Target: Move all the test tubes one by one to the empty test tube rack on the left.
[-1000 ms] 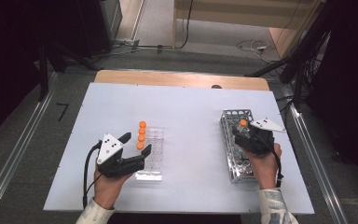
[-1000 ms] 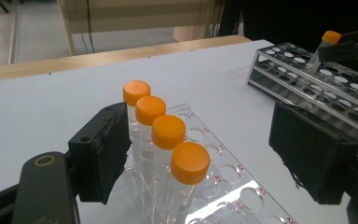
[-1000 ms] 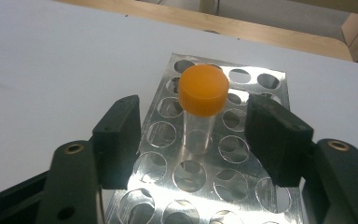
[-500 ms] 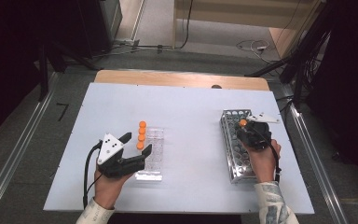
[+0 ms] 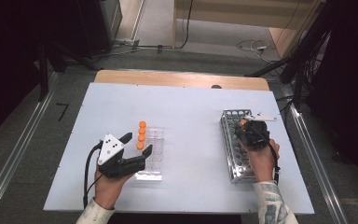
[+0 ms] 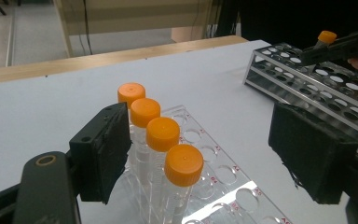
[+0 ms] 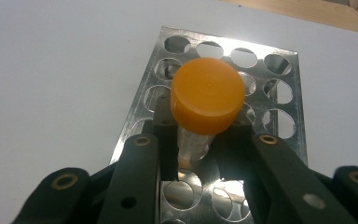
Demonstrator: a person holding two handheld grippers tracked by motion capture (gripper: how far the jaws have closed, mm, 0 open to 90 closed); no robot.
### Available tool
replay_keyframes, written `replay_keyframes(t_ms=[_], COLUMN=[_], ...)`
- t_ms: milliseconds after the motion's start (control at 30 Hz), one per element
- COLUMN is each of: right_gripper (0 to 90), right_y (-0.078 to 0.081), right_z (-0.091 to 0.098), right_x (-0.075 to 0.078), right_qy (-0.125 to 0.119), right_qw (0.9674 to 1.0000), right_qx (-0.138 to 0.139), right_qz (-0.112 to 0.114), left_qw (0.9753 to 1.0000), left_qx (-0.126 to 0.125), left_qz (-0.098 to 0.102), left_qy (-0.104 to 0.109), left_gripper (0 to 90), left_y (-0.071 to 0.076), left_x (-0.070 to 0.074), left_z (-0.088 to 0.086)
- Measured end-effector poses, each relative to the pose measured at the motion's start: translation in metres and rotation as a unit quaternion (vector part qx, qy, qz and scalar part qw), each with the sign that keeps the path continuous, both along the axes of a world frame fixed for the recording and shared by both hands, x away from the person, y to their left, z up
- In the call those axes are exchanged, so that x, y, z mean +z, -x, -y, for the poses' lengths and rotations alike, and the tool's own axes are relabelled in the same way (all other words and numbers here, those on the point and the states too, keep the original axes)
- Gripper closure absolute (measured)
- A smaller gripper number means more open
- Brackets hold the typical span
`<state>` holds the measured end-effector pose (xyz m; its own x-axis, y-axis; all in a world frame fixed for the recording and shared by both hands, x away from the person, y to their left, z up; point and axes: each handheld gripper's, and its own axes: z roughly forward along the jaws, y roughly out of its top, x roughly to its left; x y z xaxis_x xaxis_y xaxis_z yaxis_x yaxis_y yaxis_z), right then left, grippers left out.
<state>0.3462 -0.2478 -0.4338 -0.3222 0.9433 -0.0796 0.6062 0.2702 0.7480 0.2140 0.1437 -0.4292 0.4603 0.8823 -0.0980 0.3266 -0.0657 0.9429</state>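
Left gripper (image 5: 137,144): jaws spread wide, standing either side of the capped tubes and pressing on nothing; a hand holds it over the near end of the clear rack.
Clear rack (image 5: 152,163): flat on the white table (image 5: 191,112), left of centre.
Four capped tubes (image 5: 141,136): upright in one row along the rack's left edge, orange caps touching.
Metal rack (image 5: 230,135): right of centre, well apart from the clear rack.
Right gripper (image 7: 198,140): jaws have just been closing and now pinch the single tube.
Single tube (image 7: 208,95): orange-capped, upright over the metal rack's far holes.
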Motion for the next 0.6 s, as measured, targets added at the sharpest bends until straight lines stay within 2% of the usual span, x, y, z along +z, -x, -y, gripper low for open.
replay_keyframes(t_ms=[433,600], right_gripper=[71.5,71.5], right_y=[0.011,0.020], right_z=[0.001,0.004], right_x=[0.011,0.028], right_qy=[-0.012,-0.017], right_qw=[0.9992,0.9972], right_qx=[0.002,0.005], right_qz=[0.039,0.073], left_qw=[1.0000,1.0000], left_qx=[-0.001,-0.003], left_qz=[0.000,0.000], left_qy=[0.000,-0.002], left_gripper=[20.9,21.0], left_y=[0.001,0.001], left_x=[0.001,0.001], left_z=[0.000,0.001])
